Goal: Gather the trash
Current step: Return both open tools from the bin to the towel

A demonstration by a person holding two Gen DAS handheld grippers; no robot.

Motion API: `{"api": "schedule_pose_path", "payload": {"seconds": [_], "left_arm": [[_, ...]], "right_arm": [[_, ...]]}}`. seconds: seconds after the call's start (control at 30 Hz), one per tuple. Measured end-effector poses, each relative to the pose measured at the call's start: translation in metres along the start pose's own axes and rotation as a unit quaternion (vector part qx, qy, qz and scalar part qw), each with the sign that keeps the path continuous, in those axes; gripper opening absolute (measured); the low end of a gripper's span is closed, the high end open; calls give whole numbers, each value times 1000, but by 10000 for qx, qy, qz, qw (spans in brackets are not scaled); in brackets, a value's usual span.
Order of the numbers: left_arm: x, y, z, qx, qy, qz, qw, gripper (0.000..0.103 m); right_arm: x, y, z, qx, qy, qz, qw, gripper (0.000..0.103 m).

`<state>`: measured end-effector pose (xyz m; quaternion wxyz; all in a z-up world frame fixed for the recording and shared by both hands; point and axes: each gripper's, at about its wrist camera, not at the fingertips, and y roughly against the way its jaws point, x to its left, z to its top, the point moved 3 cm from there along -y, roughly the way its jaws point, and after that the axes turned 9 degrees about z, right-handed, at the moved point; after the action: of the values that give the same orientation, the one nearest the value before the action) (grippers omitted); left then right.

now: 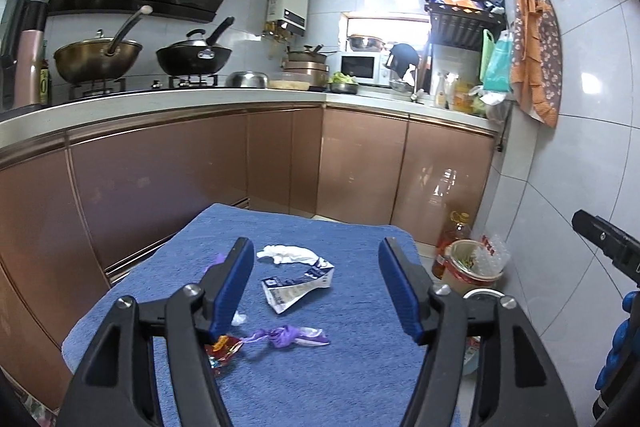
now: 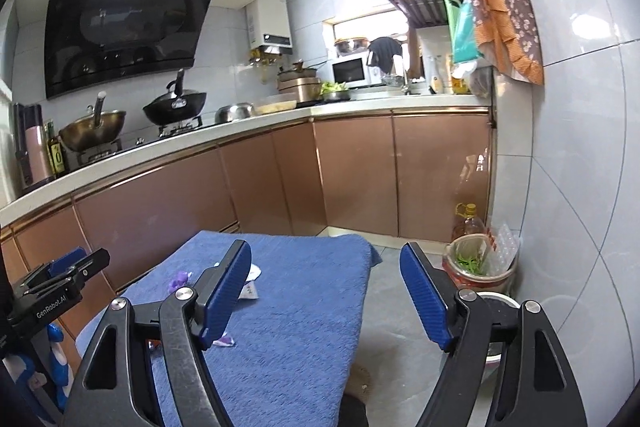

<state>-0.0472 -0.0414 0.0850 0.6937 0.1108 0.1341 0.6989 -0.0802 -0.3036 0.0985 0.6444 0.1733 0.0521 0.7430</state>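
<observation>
Several pieces of trash lie on a table under a blue towel [image 1: 352, 347]: a crumpled white tissue [image 1: 286, 253], a torn blue and white wrapper [image 1: 298, 287], a twisted purple wrapper [image 1: 286, 335] and a red and orange wrapper [image 1: 222, 349]. My left gripper [image 1: 316, 247] hovers open above them with nothing between its blue pads. My right gripper [image 2: 325, 247] is open and empty over the towel's right edge [image 2: 360, 291]. In that view its left finger partly hides the white wrapper [image 2: 250, 283] and the purple wrapper [image 2: 224, 341].
A bucket lined with a red bag [image 1: 474, 263] holds scraps on the floor right of the table, beside an oil bottle [image 1: 454, 231] and the tiled wall. Brown cabinets [image 1: 160, 179] stand close behind the table. Woks sit on the stove [image 1: 188, 57].
</observation>
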Motion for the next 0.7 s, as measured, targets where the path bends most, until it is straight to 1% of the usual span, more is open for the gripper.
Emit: {"api": "schedule_pose_path", "payload": {"seconds": [0.3,0.5,0.6,0.7], "left_arm": [[20,-5,-18,158,115,100,9998,63],[34,-6,-24,166,181,177,9995,63],[42,-5,-26,129,190,314,9992,63],[56,-2,-29,58,183,573,9982,63]], "right_arm": [[19,-13,-12,176,115,128,9997,76],[28,-18,-16,244,179,180,9994,76],[35,-20,-17,264,215,257,9991,76],[41,-22,-20,279,258,355,9986,76]]}}
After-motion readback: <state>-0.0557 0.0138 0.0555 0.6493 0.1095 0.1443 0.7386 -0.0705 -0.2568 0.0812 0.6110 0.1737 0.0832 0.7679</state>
